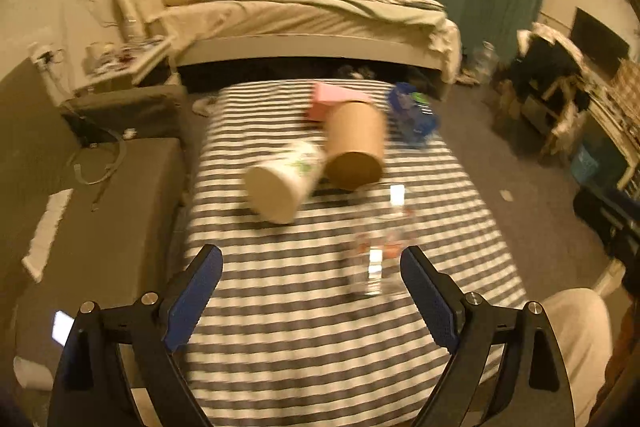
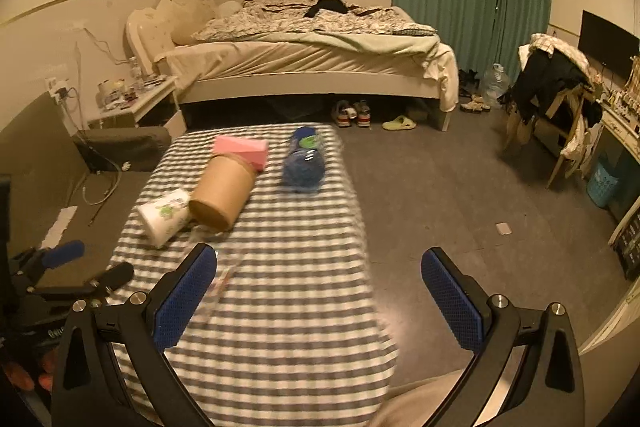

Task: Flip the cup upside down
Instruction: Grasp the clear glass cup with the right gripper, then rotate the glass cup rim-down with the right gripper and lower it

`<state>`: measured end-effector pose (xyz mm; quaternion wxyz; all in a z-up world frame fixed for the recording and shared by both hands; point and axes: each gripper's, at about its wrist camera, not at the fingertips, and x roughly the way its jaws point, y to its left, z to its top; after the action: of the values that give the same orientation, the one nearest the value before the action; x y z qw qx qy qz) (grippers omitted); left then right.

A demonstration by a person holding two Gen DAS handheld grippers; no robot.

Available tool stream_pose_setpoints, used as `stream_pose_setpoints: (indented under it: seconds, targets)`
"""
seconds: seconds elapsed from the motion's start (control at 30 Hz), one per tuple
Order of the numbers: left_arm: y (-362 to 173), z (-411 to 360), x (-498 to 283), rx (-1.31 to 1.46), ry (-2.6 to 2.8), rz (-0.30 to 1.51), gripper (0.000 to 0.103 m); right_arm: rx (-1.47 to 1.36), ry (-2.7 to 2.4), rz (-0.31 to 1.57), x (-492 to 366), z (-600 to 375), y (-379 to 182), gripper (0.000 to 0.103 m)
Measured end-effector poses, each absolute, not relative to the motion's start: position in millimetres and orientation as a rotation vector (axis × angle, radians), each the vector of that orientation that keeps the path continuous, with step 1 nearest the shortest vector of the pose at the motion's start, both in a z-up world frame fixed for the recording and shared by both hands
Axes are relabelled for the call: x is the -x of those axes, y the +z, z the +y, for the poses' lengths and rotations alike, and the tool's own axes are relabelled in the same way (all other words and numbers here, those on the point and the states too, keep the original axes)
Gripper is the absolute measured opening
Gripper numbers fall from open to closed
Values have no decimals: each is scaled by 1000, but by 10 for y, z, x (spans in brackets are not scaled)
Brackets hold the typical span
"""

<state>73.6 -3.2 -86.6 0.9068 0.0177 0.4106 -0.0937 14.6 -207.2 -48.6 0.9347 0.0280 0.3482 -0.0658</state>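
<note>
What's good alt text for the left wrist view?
Open left gripper hovers over a striped table near a clear glass; farther off, a white cup and brown cup lie on their sides.

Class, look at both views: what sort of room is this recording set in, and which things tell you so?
Most likely a lived-in bedroom: an unmade bed along the far wall, a cluttered bedside table beside it, and shoes tucked under the bed frame.

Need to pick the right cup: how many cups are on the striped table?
3: a white cup lying on its side, a brown cup lying against it, and a clear glass nearest the camera, blurred.
</note>
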Motion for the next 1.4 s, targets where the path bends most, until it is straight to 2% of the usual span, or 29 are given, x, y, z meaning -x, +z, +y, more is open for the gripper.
stream_pose_setpoints:
  seconds: [0.33,0.67,0.77,0.83,0.93,1.4]
  targets:
    - [-1279,663,-766,21,-37,856,93,-2,-28,829,-293,-1078,-1289,103]
    - [-1646,924,-978,20,12,905,93,-55,-72,915,-786,-881,-1827,102]
    - [-1710,980,-1026,24,19,917,93,-71,-86,937,-893,-880,-1936,91]
    - [-1755,1010,-1060,33,20,932,93,-73,-85,956,-961,-879,-2005,77]
    - [-1802,1038,-1090,55,14,953,93,-98,-63,978,-995,-916,-2046,63]
    - [-1691,950,-946,30,-3,916,93,-77,12,963,-749,-1064,-1478,61]
